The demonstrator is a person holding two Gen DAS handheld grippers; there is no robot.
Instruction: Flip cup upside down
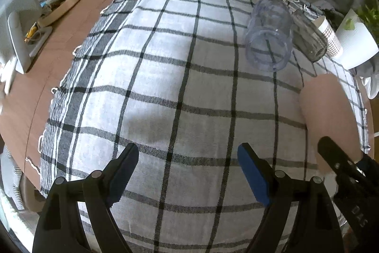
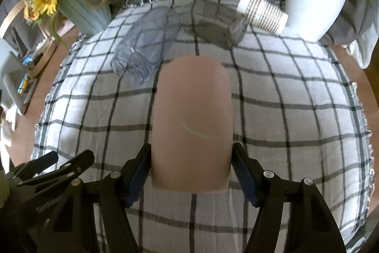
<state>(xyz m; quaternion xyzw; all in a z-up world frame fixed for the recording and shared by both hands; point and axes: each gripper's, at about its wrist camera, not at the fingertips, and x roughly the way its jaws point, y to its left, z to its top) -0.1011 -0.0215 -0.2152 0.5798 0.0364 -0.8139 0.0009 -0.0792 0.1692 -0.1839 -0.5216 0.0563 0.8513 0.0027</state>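
Cup: we have the pink cup [image 2: 191, 120] between the pads of the right gripper [image 2: 191, 172], held above the checked cloth [image 2: 296, 110] that covers the bench; we cannot tell which end is its mouth.
Handling: we judge it light and stiff, a smooth matte plastic that may slip a little under a loose hold; not fragile, to our eye.
Where to hold: we would keep the pads on the side wall near the end closest to the wrist, as they sit now, so the far end swings freely through the flip.
Right gripper: its jaws are closed onto the cup, one pad on each side of the wall.
Left gripper: the left gripper [image 1: 188, 158] hangs over the cloth with jaws wide apart, holding nothing.
Neighbours: a clear plastic jar [image 2: 148, 42], a dark glass [image 1: 308, 39] and a striped paper cup [image 2: 263, 12] lie on their sides farther back, apart from the held cup.
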